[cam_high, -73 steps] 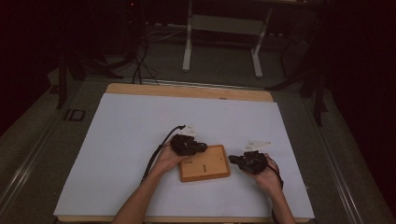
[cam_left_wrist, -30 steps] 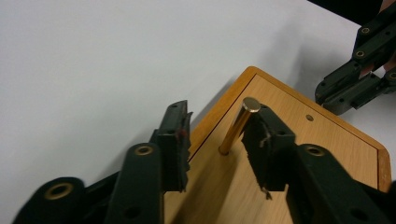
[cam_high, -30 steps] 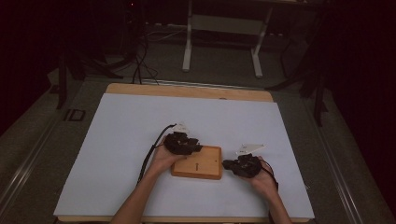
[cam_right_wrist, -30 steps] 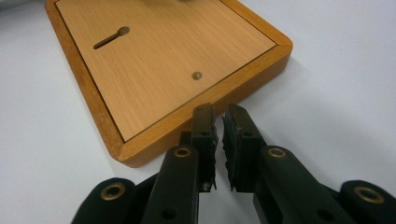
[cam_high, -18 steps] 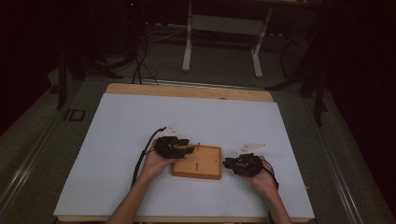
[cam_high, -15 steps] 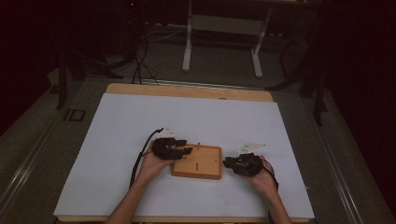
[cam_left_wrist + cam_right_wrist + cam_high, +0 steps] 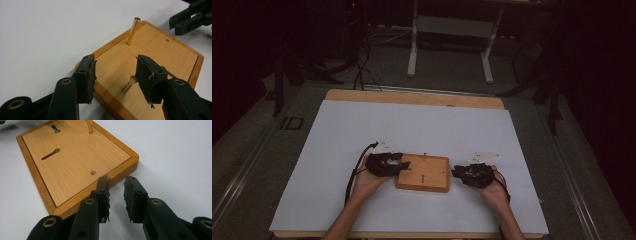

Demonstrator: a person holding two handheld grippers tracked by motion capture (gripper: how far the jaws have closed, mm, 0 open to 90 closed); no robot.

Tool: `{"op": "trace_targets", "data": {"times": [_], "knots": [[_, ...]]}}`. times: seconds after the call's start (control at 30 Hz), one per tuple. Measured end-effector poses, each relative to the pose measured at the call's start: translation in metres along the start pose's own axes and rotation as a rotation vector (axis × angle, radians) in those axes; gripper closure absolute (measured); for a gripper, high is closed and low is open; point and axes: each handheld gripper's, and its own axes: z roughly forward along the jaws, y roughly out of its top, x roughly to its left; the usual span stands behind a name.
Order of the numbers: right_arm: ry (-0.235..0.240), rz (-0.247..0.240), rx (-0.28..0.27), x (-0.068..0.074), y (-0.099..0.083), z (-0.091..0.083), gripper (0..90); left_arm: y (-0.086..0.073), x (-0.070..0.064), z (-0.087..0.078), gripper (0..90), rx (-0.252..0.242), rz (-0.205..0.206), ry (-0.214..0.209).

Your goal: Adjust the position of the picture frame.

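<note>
- While both hands rest near the front edge of the desk (image 7: 337,130), the wooden board (image 7: 422,172) lies flat between them on the white cover.
- Left tongs (image 7: 115,75) stand spread at the board's left end, over a blurred metal pin (image 7: 129,84) on its face; whether they touch it I cannot tell.
- Right tongs (image 7: 116,195) sit just beside the board's right rim, jaws parted by a narrow gap, holding nothing.
- One brass peg (image 7: 133,30) stands upright near the far edge; two keyhole slots (image 7: 50,153) and a small round hole (image 7: 93,172) remain unfilled, so I judge the pegging barely begun.
- Beyond the desk the room is dark, with a metal stand (image 7: 451,27) and loose cables (image 7: 362,60) on the floor.
</note>
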Motion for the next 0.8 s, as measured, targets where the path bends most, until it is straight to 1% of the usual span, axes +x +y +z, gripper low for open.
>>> {"op": "trace_targets", "data": {"times": [0.1,0.3,0.5,0.63,0.8], "knots": [[0.000,0.000,0.006,0.000,0.000,0.001,72.7,0.001,-0.001,-0.002,50.3,-0.010,-0.003,-0.002],[0.001,-0.012,0.008,0.002,0.000,0.002,72.3,0.002,-0.004,-0.001,50.3,-0.002,0.013,0.001],[0.001,-0.015,0.006,0.002,0.000,0.001,72.1,0.004,-0.008,0.001,50.3,-0.013,0.027,-0.007],[0.004,-0.022,0.011,0.003,0.000,0.002,71.6,0.006,-0.009,0.004,50.3,-0.005,0.036,-0.009],[0.003,-0.017,0.005,0.002,0.000,0.001,71.2,0.008,-0.011,0.008,50.3,0.001,0.046,-0.014]]}}
